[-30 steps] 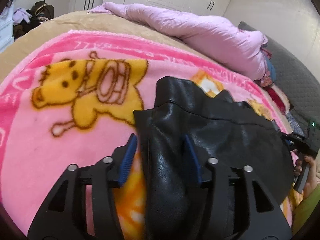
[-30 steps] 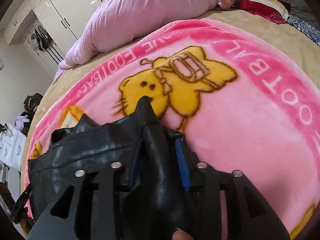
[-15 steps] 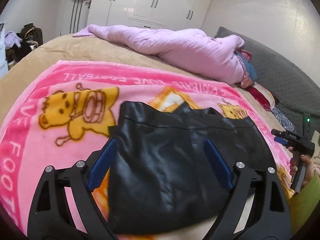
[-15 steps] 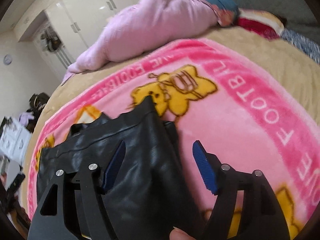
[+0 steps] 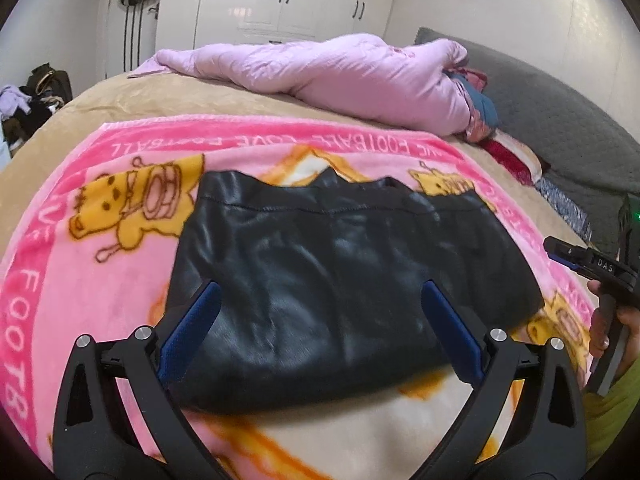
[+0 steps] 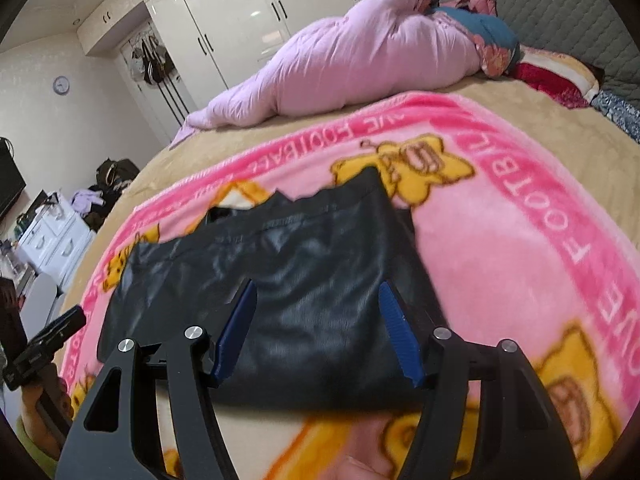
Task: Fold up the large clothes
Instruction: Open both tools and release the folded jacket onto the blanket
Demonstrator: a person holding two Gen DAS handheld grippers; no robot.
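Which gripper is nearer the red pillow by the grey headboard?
Right: the right gripper is over the black garment's end toward the red pillow; the left gripper over the far end. Both have just been opening, nothing clamped.

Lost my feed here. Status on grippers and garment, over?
Both hand-held grippers, left and right, open, jaws just widened, nothing between. Black garment folded on pink blanket. Nothing obstructing.

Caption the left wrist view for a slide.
Open left gripper above a folded black leather garment on a pink cartoon blanket.
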